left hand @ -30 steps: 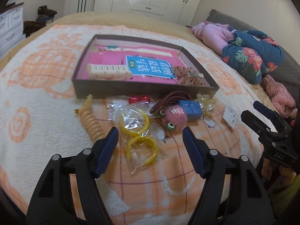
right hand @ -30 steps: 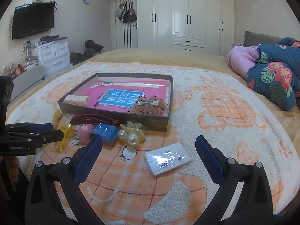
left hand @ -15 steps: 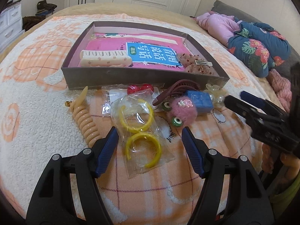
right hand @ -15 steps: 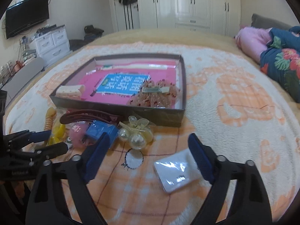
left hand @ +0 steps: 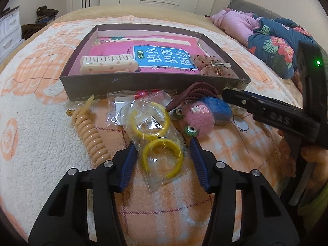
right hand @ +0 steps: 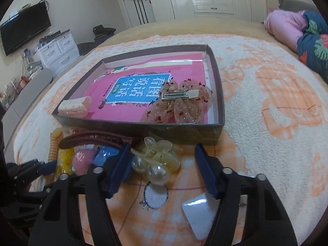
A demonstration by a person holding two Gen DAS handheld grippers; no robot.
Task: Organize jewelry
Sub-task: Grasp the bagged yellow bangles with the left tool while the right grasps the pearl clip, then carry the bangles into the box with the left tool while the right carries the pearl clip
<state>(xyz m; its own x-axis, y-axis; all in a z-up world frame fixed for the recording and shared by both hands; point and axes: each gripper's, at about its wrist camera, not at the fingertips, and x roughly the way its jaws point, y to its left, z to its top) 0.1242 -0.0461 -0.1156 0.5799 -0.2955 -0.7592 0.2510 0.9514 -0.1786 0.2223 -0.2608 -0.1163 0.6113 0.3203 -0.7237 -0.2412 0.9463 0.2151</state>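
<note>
A dark shallow box (left hand: 143, 87) (right hand: 184, 130) lies on the bed, holding a pink book, a cream comb (left hand: 108, 66) and a sheer bow clip (right hand: 178, 104). My left gripper (left hand: 163, 150) is open, its fingers either side of a clear bag with yellow rings (left hand: 157, 137). My right gripper (right hand: 163, 156) is open around a pearl claw clip (right hand: 155, 164). Beside them lie a tan spiral clip (left hand: 90, 133), a pink fuzzy piece (left hand: 199, 119), a blue piece (left hand: 217, 106) and a maroon claw clip (right hand: 96, 140).
A small white packet (right hand: 197, 215) lies by my right gripper's right finger. An orange and white blanket (right hand: 276, 106) covers the bed. Pink and floral bedding (left hand: 266, 34) is piled at the far right. Drawers and a TV (right hand: 24, 32) stand at the left.
Both grippers have moved forward and down toward the pile. The left now straddles the yellow-ring bag; the right now straddles the pearl clip and has passed the white packet.
</note>
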